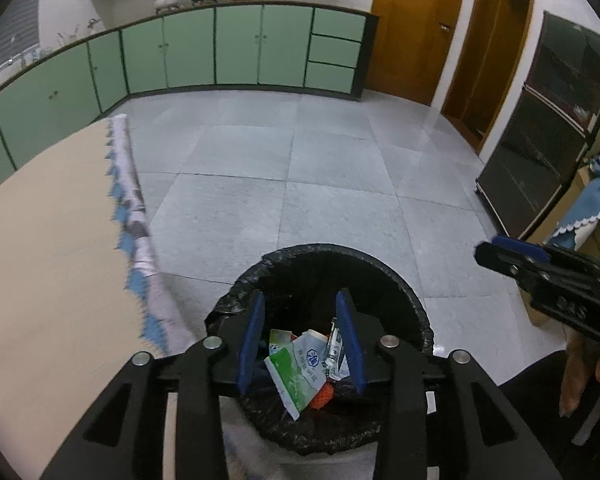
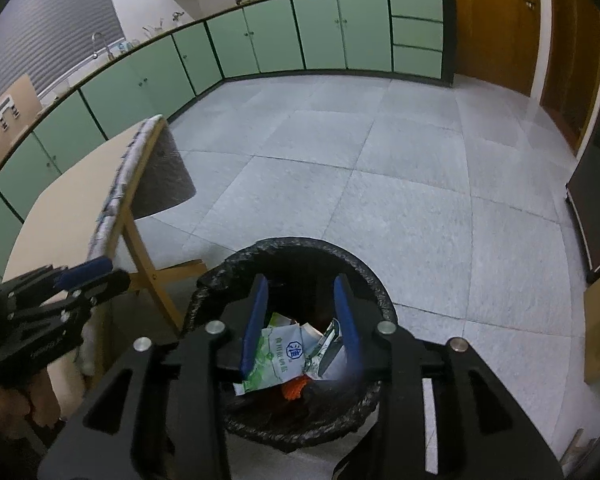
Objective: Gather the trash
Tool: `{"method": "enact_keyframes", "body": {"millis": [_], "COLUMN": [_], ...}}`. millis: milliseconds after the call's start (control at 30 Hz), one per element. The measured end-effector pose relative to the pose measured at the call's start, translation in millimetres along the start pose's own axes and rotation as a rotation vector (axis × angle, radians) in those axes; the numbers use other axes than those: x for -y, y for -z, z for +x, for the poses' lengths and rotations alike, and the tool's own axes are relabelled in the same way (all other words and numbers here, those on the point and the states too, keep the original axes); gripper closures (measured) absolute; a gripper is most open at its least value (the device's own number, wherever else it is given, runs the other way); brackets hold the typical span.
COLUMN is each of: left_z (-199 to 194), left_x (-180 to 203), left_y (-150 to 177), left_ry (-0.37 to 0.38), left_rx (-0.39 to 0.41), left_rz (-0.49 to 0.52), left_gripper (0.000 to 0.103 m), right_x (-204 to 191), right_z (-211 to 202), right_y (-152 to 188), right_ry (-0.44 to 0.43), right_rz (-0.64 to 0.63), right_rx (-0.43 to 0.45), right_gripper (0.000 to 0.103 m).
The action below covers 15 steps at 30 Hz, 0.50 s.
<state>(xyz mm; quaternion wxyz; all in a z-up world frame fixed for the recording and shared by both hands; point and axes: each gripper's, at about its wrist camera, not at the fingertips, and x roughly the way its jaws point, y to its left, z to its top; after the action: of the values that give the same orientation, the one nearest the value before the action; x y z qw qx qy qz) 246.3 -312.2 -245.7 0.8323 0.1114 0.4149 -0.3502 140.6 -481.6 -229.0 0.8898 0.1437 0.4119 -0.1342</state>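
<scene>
- Left gripper (image 1: 302, 338) and right gripper (image 2: 302, 324): jaws apart, nothing between the pads, both above the bin (image 1: 404, 292).
- Trash sits inside the black-bagged bin on the floor, beside the table (image 1: 52, 260).
- Green-white wrapper (image 1: 296, 372) on top: likely light, thin, crinkly, slippery; pinch a free edge.
- Bag rim soft, tears easily.

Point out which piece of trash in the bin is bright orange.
The small netted lump at the bottom of the black-lined bin, beside the green-and-white packet; every other piece is white, green or silvery.
</scene>
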Motion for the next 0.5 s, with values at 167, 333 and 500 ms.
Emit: {"method": "enact_keyframes", "body": {"millis": [167,333,500], "left_z": [-34,-75,-131], "left_x": [-5,-6,-8], "left_y": [4,12,32], "left_ry": [-0.012,-0.055,-0.126], "left_rx": [0.039,0.080,0.146], "left_rz": [-0.019,-0.019,-0.036], "left_gripper": [0.062,0.050,0.027], "right_x": [-18,-37,-58], "right_z": [-28,-56,-88], "right_y": [6,15,24], "right_ry": [-0.005,-0.003,0.004], "right_rz": [-0.022,-0.044,-0.047], "right_rx": [0.010,0.016,0.033], "right_gripper": [0.063,0.053,0.029]}}
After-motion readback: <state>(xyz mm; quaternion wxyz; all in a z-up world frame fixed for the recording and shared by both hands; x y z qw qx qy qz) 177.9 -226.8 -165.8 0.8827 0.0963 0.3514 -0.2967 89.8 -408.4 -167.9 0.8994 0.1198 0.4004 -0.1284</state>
